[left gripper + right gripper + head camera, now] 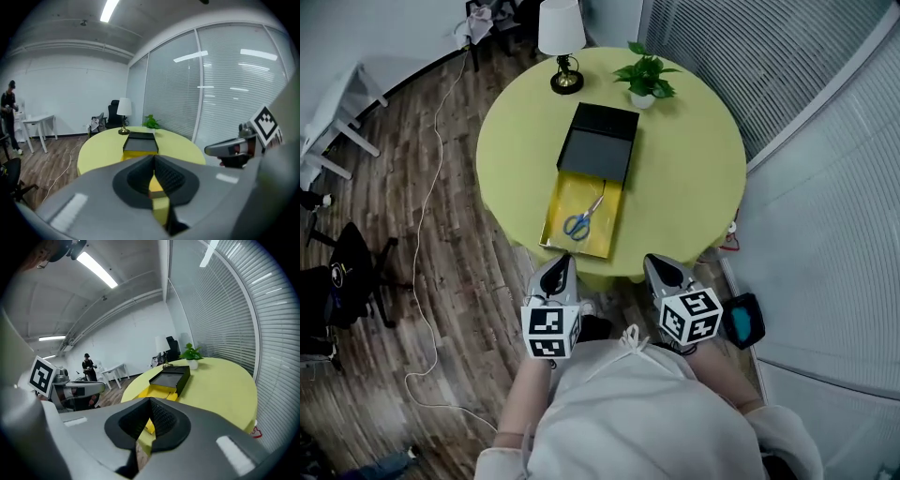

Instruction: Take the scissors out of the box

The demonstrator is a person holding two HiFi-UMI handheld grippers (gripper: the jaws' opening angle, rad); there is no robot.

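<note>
Lying in the yellow tray of the black box, the blue-handled scissors are ahead of both grippers, well apart. Left gripper and right gripper hang by the round table, at its near edge, jaws together, holding nothing.

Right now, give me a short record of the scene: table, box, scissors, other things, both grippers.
table: round, yellow-green
box: black, slid open, yellow tray showing on the person's side
scissors: blue handles, lying in the tray, untouched
other things: lamp and plant at the table's far edge
left gripper: shut, empty, by the table's near edge, not touching the box
right gripper: shut, empty, beside the left one
</note>
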